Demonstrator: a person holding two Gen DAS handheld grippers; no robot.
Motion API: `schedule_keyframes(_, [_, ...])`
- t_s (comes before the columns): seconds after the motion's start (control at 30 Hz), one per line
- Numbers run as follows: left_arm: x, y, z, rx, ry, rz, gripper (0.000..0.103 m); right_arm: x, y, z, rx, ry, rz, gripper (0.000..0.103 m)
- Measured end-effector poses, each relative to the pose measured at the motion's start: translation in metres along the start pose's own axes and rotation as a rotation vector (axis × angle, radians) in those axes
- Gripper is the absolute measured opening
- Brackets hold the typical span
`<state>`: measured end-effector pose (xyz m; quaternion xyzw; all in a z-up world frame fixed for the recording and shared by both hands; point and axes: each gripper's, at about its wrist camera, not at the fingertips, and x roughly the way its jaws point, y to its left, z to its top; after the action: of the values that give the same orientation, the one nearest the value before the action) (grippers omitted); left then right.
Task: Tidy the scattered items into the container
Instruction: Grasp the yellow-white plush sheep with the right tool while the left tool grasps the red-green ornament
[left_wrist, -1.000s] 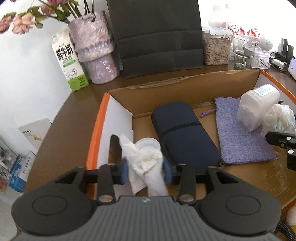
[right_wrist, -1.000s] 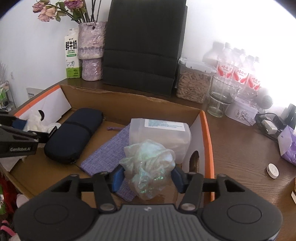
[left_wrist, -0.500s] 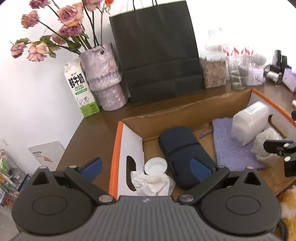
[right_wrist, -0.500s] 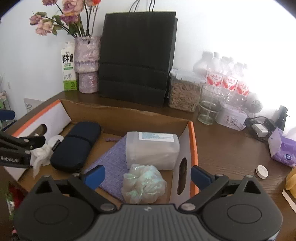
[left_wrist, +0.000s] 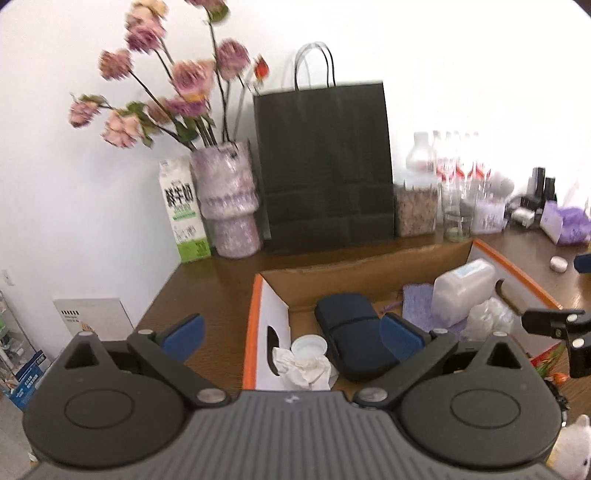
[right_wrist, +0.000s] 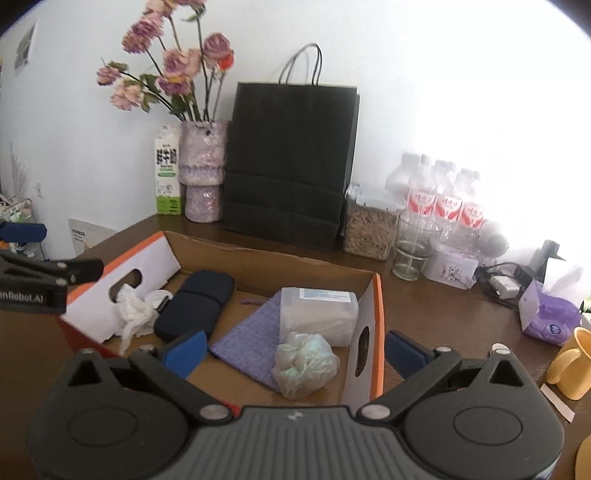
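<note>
Now the orange-edged cardboard box (right_wrist: 376, 317) at lower centre of the brown wooden desk (right_wrist: 443, 302) holds everything gathered: crumpled white tissue (right_wrist: 135, 314) and white round lid (right_wrist: 157, 296) at its left end, dark navy zip case (right_wrist: 195, 306), purple woven pouch (right_wrist: 247, 339), frosted plastic tub (right_wrist: 317, 314), and crinkled translucent plastic wad (right_wrist: 304, 363) at its right. Both the left hand-held gripper (left_wrist: 291, 332) and right hand-held gripper (right_wrist: 293, 349) gape fully, holding nothing, apparently to let items lie. Motion blur smears the left view; the box's near wall is hidden.
</note>
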<state>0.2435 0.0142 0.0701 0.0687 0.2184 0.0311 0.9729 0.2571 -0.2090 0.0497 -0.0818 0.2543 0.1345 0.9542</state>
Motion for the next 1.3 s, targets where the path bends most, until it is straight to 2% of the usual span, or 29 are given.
schedule_keyframes(0.1, [-0.018,0.005,-0.006,-0.026,-0.017,-0.007,0.103,-0.021,0.005,-0.009,-0.016,-0.027,0.010,0.103])
schedule_keyframes(0.2, [-0.030,0.010,-0.016,-0.049,-0.021,0.022,0.103,-0.038,0.009,-0.023,-0.021,-0.043,0.013,0.103])
schedule_keyframes(0.33, [-0.046,0.020,-0.034,-0.101,-0.025,0.022,0.103,-0.053,0.013,-0.045,-0.006,-0.038,0.033,0.103])
schedule_keyframes(0.5, [-0.065,0.031,-0.066,-0.171,-0.009,0.021,0.103,-0.060,0.023,-0.076,-0.029,0.000,0.036,0.103])
schedule_keyframes(0.7, [-0.076,0.044,-0.107,-0.248,0.063,0.043,0.103,-0.063,0.032,-0.106,-0.022,0.059,0.063,0.103])
schedule_keyframes(0.83, [-0.075,0.047,-0.117,-0.241,0.096,0.048,0.103,-0.060,0.037,-0.108,-0.056,0.063,0.065,0.103])
schedule_keyframes(1.0, [-0.076,0.042,-0.114,-0.223,0.085,0.031,0.103,-0.049,0.041,-0.102,-0.088,0.078,0.070,0.101])
schedule_keyframes(1.3, [-0.071,0.040,-0.113,-0.212,0.099,0.033,0.103,-0.026,0.052,-0.094,-0.205,0.119,0.138,0.091])
